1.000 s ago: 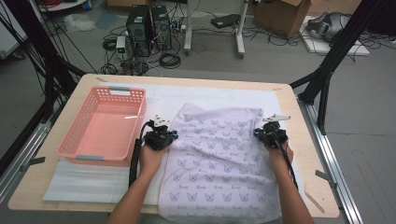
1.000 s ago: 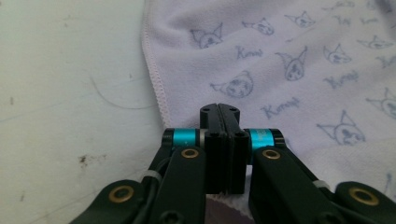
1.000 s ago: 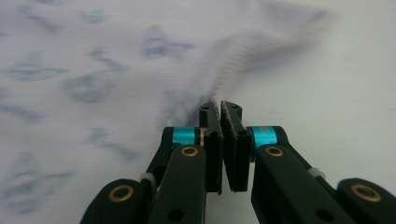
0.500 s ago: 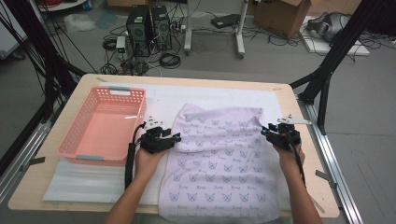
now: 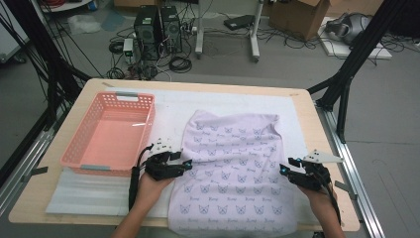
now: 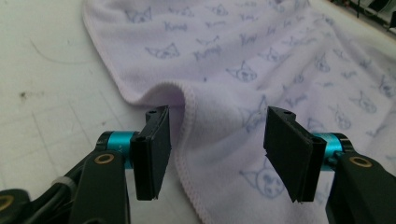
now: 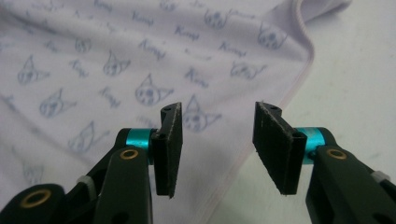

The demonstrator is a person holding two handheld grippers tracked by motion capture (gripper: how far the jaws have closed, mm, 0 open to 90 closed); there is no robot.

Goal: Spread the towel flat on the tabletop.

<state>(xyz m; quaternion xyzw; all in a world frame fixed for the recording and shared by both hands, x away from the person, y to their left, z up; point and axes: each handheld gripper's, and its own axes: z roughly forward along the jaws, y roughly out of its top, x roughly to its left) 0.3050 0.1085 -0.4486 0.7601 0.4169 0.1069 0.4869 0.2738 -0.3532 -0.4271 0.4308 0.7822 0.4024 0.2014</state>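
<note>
Towel (image 5: 233, 168) lies spread flat on the bench (image 5: 307, 119). Left tool (image 5: 184, 164) and right tool (image 5: 285, 169), jaws just opening and empty, flank its side hems, apparently after smoothing.

Pink basket (image 5: 110, 131) on white mat (image 5: 168, 101), left half of wooden table (image 5: 317, 129).

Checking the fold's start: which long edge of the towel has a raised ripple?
The towel's left edge, at the left gripper: the hem humps up between its open jaws. The right edge lies flat.
</note>
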